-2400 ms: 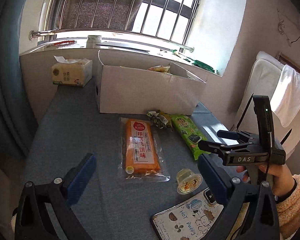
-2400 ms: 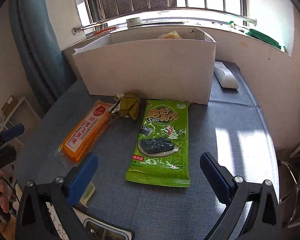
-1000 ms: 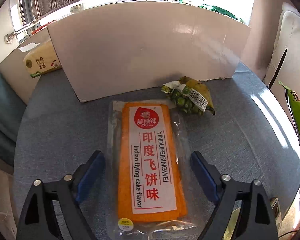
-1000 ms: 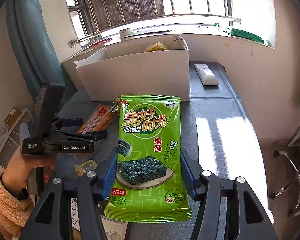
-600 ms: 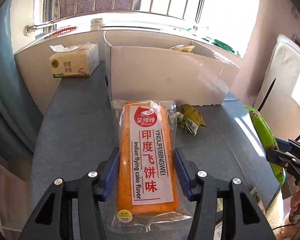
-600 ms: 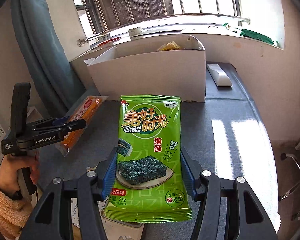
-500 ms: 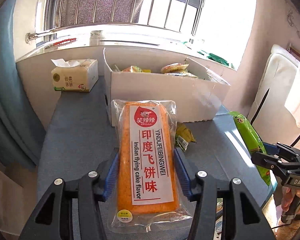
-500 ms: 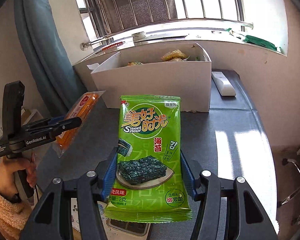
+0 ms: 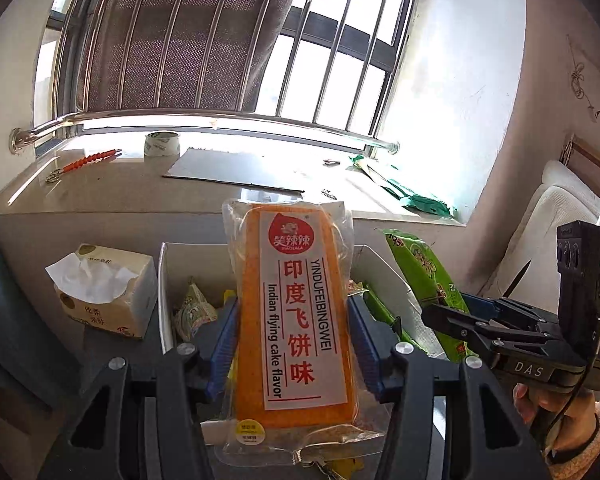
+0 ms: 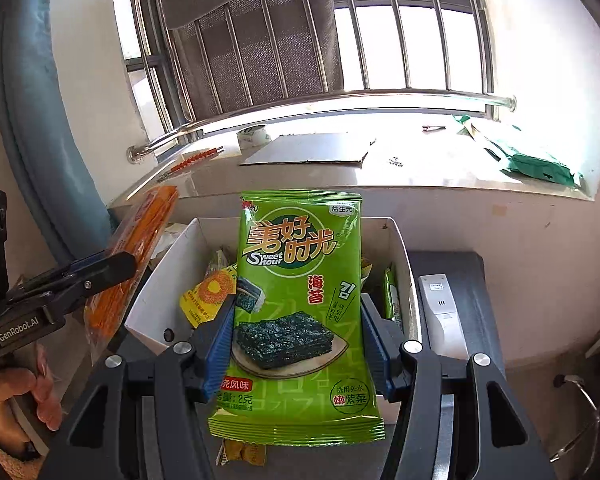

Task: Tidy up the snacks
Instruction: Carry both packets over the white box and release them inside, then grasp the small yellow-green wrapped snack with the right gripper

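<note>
My left gripper [image 9: 292, 344] is shut on a long orange flying-cake packet [image 9: 296, 320], held up over the open white cardboard box [image 9: 162, 292]. The right gripper [image 10: 298, 340] is shut on a green seaweed snack bag [image 10: 300, 300], also raised above the white box [image 10: 396, 240]. Several snack packets lie inside the box, among them a yellow one [image 10: 206, 292]. Each gripper shows in the other's view: the right one [image 9: 452, 316] with the green bag [image 9: 424, 276], the left one [image 10: 112, 264] with the orange packet [image 10: 140, 248].
A tissue pack [image 9: 104, 292] stands left of the box. A white remote [image 10: 440, 312] lies to its right on the dark table. The window sill behind carries a tape roll [image 9: 162, 144], a flat board [image 9: 236, 168] and a green bag [image 10: 536, 164]. A blue curtain [image 10: 32, 120] hangs at left.
Both grippers have risen and moved towards the box with their packets; the box's inside now shows below them. The left gripper closed on the orange packet and lifted it off the table.
</note>
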A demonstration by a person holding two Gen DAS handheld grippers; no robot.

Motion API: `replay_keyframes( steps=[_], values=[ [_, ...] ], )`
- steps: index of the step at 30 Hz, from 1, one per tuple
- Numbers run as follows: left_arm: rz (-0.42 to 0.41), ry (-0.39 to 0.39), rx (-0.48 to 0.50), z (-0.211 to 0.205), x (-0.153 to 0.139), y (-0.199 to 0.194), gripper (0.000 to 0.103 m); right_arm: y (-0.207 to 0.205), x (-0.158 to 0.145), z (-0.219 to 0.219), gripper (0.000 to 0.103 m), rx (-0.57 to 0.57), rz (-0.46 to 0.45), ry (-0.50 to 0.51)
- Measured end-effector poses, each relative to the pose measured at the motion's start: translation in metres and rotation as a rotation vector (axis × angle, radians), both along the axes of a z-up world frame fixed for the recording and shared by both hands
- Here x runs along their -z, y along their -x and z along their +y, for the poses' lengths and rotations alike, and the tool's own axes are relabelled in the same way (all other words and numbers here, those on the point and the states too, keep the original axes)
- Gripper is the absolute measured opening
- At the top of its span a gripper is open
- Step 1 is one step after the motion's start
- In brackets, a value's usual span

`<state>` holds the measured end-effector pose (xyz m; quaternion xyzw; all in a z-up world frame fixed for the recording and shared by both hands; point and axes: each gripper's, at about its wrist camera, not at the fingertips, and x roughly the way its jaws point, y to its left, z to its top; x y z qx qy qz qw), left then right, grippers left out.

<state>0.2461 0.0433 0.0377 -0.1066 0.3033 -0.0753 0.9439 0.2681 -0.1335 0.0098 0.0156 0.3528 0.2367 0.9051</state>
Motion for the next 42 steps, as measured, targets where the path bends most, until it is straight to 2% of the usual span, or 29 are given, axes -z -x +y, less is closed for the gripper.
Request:
replay_keyframes(
  steps=[3, 4, 5, 6, 7, 9, 17, 20, 24, 28, 33, 36, 42],
  values=[
    [0.032, -0.006, 0.032, -0.005, 0.006, -0.03, 0.061, -0.025, 0.003, 0.0, 0.062, 0.015, 0.023, 0.008],
    [0.043, -0.012, 0.039, -0.007, 0.008, -0.039, 0.07, -0.031, 0.005, -0.001, 0.067, 0.024, 0.03, 0.007],
    [0.062, -0.026, 0.037, -0.009, 0.011, -0.048, 0.088, -0.036, 0.006, -0.004, 0.072, 0.035, 0.033, -0.006],
    [0.081, -0.048, 0.022, -0.01, 0.014, -0.056, 0.097, -0.039, 0.008, -0.006, 0.078, 0.042, 0.035, -0.01],
    [0.094, -0.059, 0.017, -0.011, 0.02, -0.059, 0.103, -0.044, 0.01, -0.007, 0.09, 0.045, 0.049, -0.001],
    [0.099, -0.057, 0.021, -0.013, 0.027, -0.057, 0.103, -0.049, 0.015, -0.01, 0.103, 0.054, 0.075, 0.007],
    [0.093, -0.062, 0.015, -0.008, 0.023, -0.037, 0.103, -0.037, 0.016, -0.023, 0.103, 0.069, 0.042, -0.002],
    [0.052, -0.05, 0.02, -0.005, 0.013, -0.018, 0.103, -0.024, 0.006, -0.024, 0.103, 0.051, 0.02, -0.034],
    [0.01, -0.039, 0.02, -0.003, 0.005, 0.016, 0.103, 0.006, -0.005, -0.022, 0.103, 0.006, -0.018, -0.046],
    [-0.011, -0.052, 0.031, -0.006, 0.01, 0.059, 0.103, 0.053, -0.004, -0.022, 0.103, -0.066, -0.052, -0.071],
    [-0.017, -0.019, 0.043, -0.012, 0.03, 0.112, 0.103, 0.116, 0.02, -0.025, 0.103, -0.114, -0.058, -0.057],
    [-0.015, -0.026, 0.04, -0.021, 0.047, 0.143, 0.103, 0.15, 0.043, -0.03, 0.103, -0.124, -0.035, -0.055],
    [0.035, 0.007, 0.042, -0.038, 0.087, 0.193, 0.103, 0.19, 0.093, -0.045, 0.103, -0.089, 0.083, -0.079]
  ],
)
